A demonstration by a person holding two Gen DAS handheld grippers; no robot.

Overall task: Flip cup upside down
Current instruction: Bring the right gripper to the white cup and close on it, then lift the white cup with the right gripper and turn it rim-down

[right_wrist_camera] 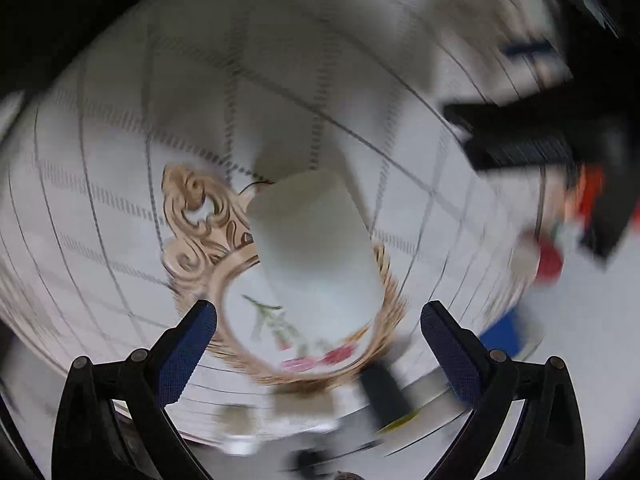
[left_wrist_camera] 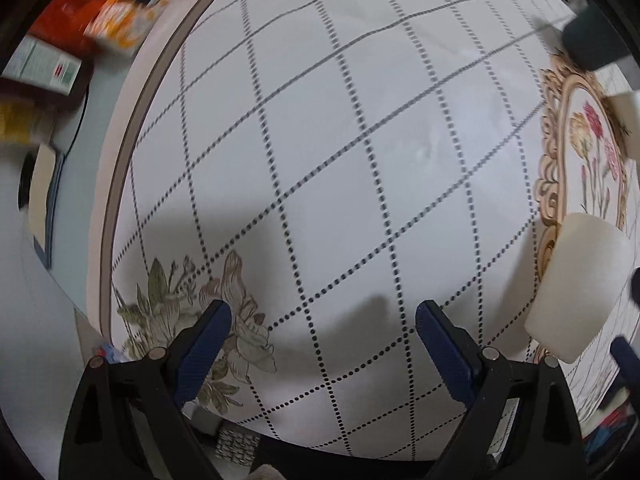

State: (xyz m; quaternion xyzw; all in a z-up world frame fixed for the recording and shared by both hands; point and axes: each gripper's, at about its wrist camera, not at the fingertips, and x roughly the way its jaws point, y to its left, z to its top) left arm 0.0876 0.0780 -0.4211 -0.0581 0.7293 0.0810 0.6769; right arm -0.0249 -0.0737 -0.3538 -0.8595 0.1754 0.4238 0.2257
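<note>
Two tongs are in my hands, and both stand with their blue-padded fingers wide apart, holding nothing. My right gripper [right_wrist_camera: 319, 320] looks down on the white cup [right_wrist_camera: 316, 248], which sits ahead of it and between the lines of its two fingers, not touching either pad. The cup stands on the round tablecloth [right_wrist_camera: 100, 184], over the gold scrollwork frame [right_wrist_camera: 200, 224] with the pink flowers printed inside it; the blur hides whether the cup's mouth faces up or down. From my left gripper [left_wrist_camera: 322, 320] the same cup [left_wrist_camera: 580, 284] lies far off to the right of the fingers, at the edge of the view, well apart from them, beside the ornate frame [left_wrist_camera: 554, 168]. Directly ahead of the left fingers there is only dotted-grid cloth [left_wrist_camera: 320, 140], with a pale printed flower [left_wrist_camera: 244, 320] under the left pad. Beyond the table's rim, up and to the left, I see orange and red packages [left_wrist_camera: 116, 12], blurred.
</note>
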